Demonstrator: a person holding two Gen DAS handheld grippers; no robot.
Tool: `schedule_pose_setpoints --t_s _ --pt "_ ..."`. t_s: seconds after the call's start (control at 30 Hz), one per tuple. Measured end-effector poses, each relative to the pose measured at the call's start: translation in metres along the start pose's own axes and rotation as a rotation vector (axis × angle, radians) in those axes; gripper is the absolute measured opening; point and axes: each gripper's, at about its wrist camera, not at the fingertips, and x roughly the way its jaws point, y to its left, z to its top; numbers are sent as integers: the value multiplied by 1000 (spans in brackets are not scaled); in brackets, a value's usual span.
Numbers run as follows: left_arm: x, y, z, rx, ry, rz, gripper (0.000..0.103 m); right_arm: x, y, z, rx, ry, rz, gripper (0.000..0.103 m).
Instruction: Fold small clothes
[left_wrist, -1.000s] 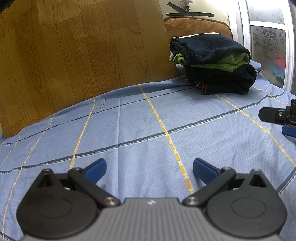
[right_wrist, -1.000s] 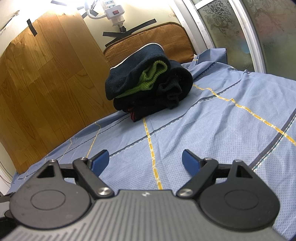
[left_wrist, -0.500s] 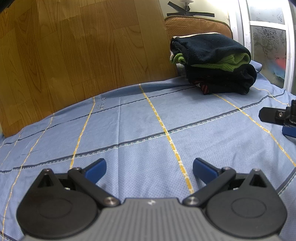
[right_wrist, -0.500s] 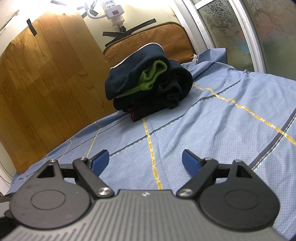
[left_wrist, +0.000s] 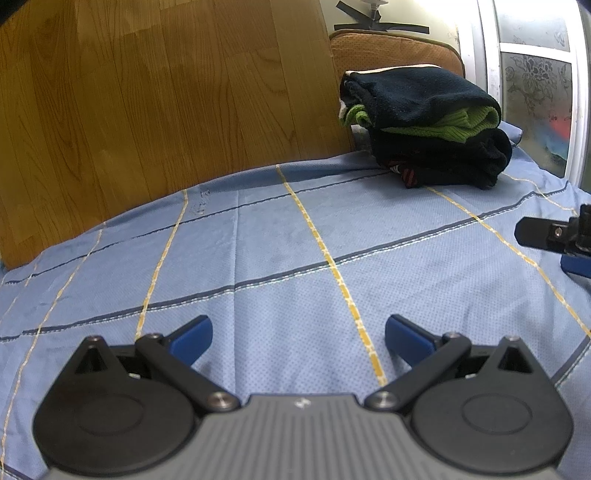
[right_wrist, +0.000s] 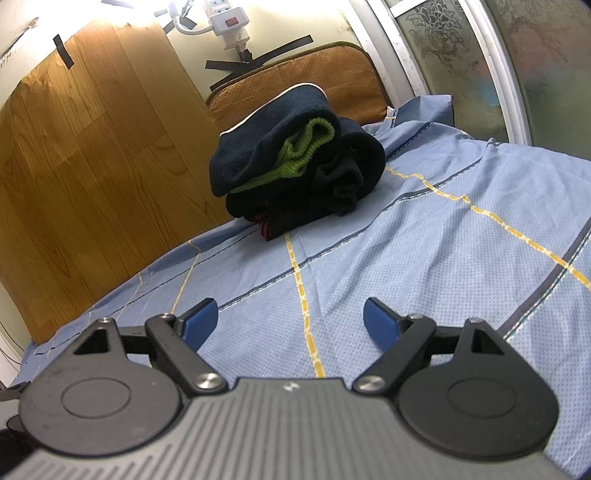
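Observation:
A stack of folded dark clothes (left_wrist: 424, 125) with a green knit layer sits at the far right of the blue checked sheet (left_wrist: 277, 251), in front of a brown cushion. In the right wrist view the same stack (right_wrist: 295, 170) lies straight ahead, well beyond the fingers. My left gripper (left_wrist: 297, 338) hovers open over bare sheet, nothing between its blue pads. My right gripper (right_wrist: 290, 321) is open too and holds nothing. Part of the right gripper (left_wrist: 554, 238) shows at the right edge of the left wrist view.
A wood-grain panel (left_wrist: 147, 110) stands behind the sheet on the left. A brown cushion (right_wrist: 321, 74) leans against the wall behind the stack. A frosted glass door (right_wrist: 517, 55) borders the right side. A power strip (right_wrist: 229, 20) hangs on the wall.

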Motion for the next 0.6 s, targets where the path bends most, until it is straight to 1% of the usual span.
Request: schedule_pose_setpoints --t_s 0.6 --pt "0 0 -1 -5 5 -12 103 0 0 1 -1 0 -1 88"
